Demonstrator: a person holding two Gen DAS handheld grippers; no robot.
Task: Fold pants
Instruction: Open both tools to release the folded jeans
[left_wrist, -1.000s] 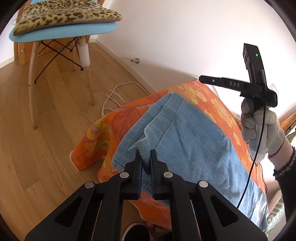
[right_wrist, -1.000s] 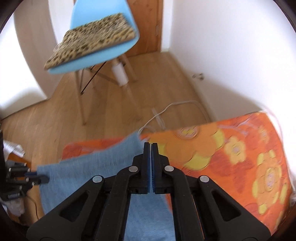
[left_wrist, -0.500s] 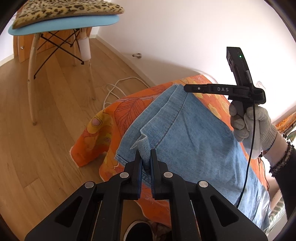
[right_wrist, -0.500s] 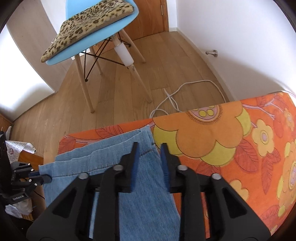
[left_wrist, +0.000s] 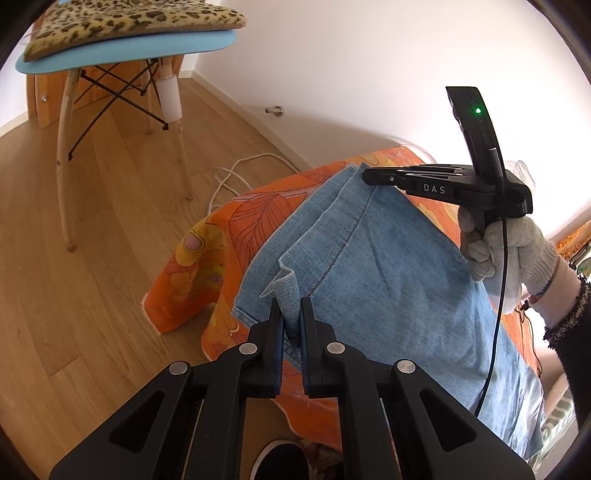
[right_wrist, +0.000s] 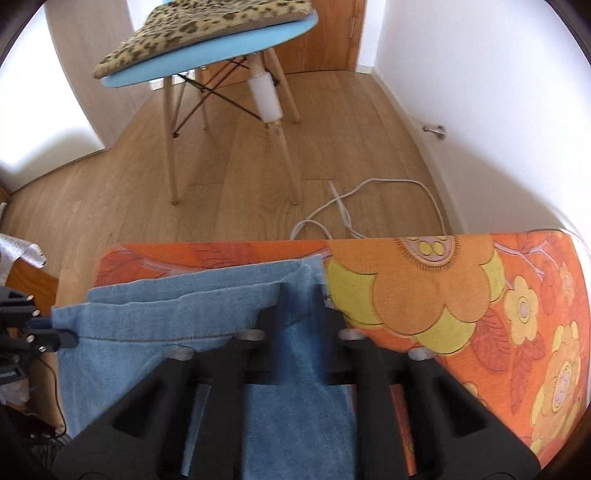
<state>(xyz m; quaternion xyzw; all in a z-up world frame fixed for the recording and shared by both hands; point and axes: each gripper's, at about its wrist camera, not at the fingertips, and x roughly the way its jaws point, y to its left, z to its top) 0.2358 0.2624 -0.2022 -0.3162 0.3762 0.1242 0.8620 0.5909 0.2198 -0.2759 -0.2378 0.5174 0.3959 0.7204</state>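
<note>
Looking down past both tools, we have the wood floor (right_wrist: 110, 192) filling the back of the room. In front of it is the bench, draped in an orange flowered cloth (right_wrist: 461, 295) that hangs over its near corner.

And there are the pants (left_wrist: 388, 277): pale blue denim, lying flat on that cloth, hem end toward the far edge of the bench, the layers stacked a little unevenly at the hem.

Behind, a blue chair (right_wrist: 207, 70) on pale wooden legs stands on the floor well apart from the bench, with a leopard-print cushion (right_wrist: 207, 22) on its seat.

Now the tools. The left tongs (left_wrist: 291, 321) are pinched tight on a near corner of the hem, a small peak of denim standing up between the pads. The right tongs (right_wrist: 299, 295) are blurred in their own view. They have just been snapping closed, with denim between the two fingers, at the far hem corner, right beside the bare cloth. From the left view their tip sits on that corner.

A white-gloved right hand (left_wrist: 498, 251) grips that tool's handle.

A white cable (right_wrist: 369, 195) loops on the floor just beyond the bench.
</note>
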